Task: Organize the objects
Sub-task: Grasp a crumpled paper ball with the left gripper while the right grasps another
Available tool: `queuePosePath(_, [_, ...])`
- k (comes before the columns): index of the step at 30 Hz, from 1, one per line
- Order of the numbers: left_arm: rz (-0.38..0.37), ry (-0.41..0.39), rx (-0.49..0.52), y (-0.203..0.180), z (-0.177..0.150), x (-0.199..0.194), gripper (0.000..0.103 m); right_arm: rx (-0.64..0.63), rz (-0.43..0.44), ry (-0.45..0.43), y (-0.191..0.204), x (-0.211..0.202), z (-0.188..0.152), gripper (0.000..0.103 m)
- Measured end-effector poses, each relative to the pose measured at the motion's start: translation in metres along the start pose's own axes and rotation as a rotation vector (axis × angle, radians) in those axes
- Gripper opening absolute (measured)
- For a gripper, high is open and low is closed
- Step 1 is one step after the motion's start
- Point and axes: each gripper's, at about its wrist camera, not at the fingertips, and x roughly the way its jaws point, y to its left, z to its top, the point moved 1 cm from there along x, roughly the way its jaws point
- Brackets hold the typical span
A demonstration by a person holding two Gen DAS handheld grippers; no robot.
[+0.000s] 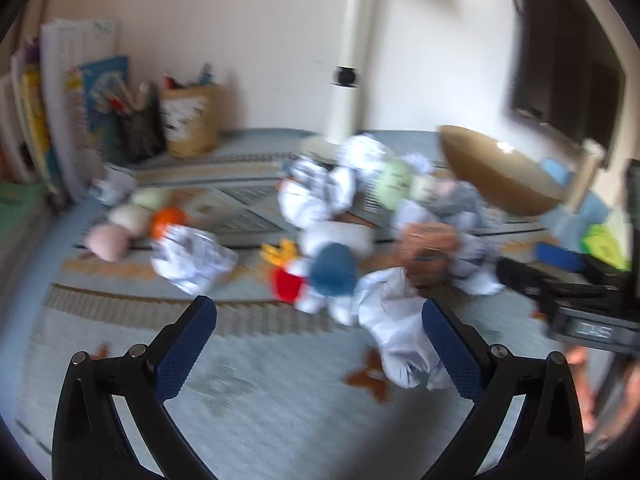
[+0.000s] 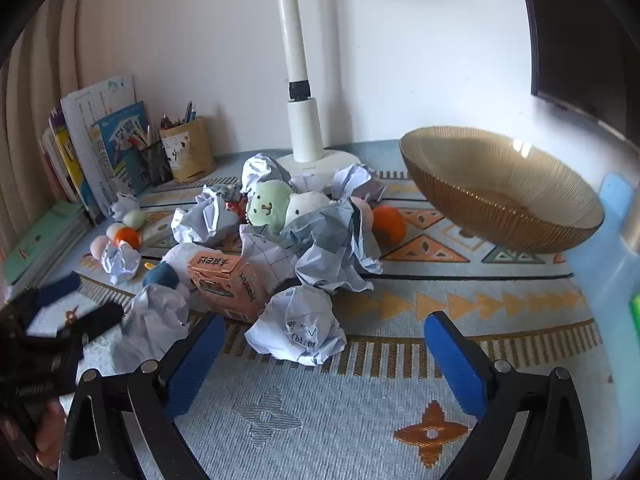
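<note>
A pile of crumpled paper balls [image 2: 328, 248], plush toys [image 2: 268, 204], an orange box [image 2: 228, 284] and small balls [image 2: 386, 218] lies on a patterned table mat. One paper ball [image 2: 298, 326] sits just ahead of my right gripper [image 2: 324, 340], which is open and empty. My left gripper [image 1: 318, 320] is open and empty, with a paper ball [image 1: 400, 336] against its right finger's inner side. The left wrist view is blurred. A blue and red plush [image 1: 324, 272] lies ahead of it. A brown ribbed glass bowl [image 2: 500, 188] stands at the right.
A white lamp post [image 2: 302, 120] stands at the back. Books [image 2: 92, 148] and pen holders [image 2: 188, 152] line the back left. A light blue container [image 2: 612, 248] is at the right edge. The other gripper shows at the left of the right wrist view [image 2: 52, 328].
</note>
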Motion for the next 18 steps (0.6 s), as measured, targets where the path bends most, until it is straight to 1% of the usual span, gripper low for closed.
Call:
queuePosePath(1, [-0.018,0.021,-0.006,-0.006,0.0,0.002,0.102,0.003,0.006,0.01,0.0,0.002,0.0,0.097])
queuePosePath(3, [-0.093,0.04,-0.02,-0.012,-0.001,0.003,0.102,0.006,0.0,0.044,0.0,0.009,0.001,0.094])
queuePosePath(4, [-0.116,0.051,-0.036,-0.014,-0.002,0.006,0.102,0.004,0.002,0.055,0.0,0.011,0.001,0.092])
queuePosePath(6, [-0.117,0.097,-0.049,-0.018,-0.002,0.015,0.102,-0.009,0.012,0.081,0.003,0.016,0.0,0.087])
queuePosePath(7, [-0.136,0.119,-0.047,-0.02,-0.004,0.019,0.102,-0.016,0.008,0.09,0.004,0.018,0.0,0.086])
queuePosePath(9, [-0.168,0.122,-0.035,-0.025,-0.005,0.017,0.102,-0.036,-0.007,0.112,0.008,0.023,-0.001,0.084])
queuePosePath(10, [-0.188,0.121,-0.036,-0.025,-0.006,0.016,0.102,-0.042,-0.012,0.122,0.009,0.026,-0.001,0.08])
queuePosePath(11, [-0.195,0.121,-0.04,-0.025,-0.007,0.013,0.102,-0.047,-0.016,0.133,0.01,0.028,-0.001,0.072])
queuePosePath(12, [-0.198,0.126,-0.042,-0.025,-0.008,0.014,0.102,-0.05,-0.013,0.148,0.01,0.031,-0.001,0.069])
queuePosePath(14, [-0.223,0.138,-0.044,-0.026,-0.008,0.015,0.102,-0.053,-0.002,0.16,0.011,0.033,-0.002,0.054])
queuePosePath(16, [-0.238,0.155,-0.02,-0.032,-0.008,0.018,0.102,-0.062,-0.011,0.162,0.012,0.034,-0.002,0.05])
queuePosePath(17, [-0.232,0.159,-0.007,-0.035,-0.007,0.019,0.102,-0.062,-0.017,0.153,0.012,0.033,-0.003,0.045])
queuePosePath(18, [-0.226,0.164,-0.001,-0.036,-0.007,0.02,0.101,-0.053,-0.018,0.144,0.011,0.031,-0.002,0.044])
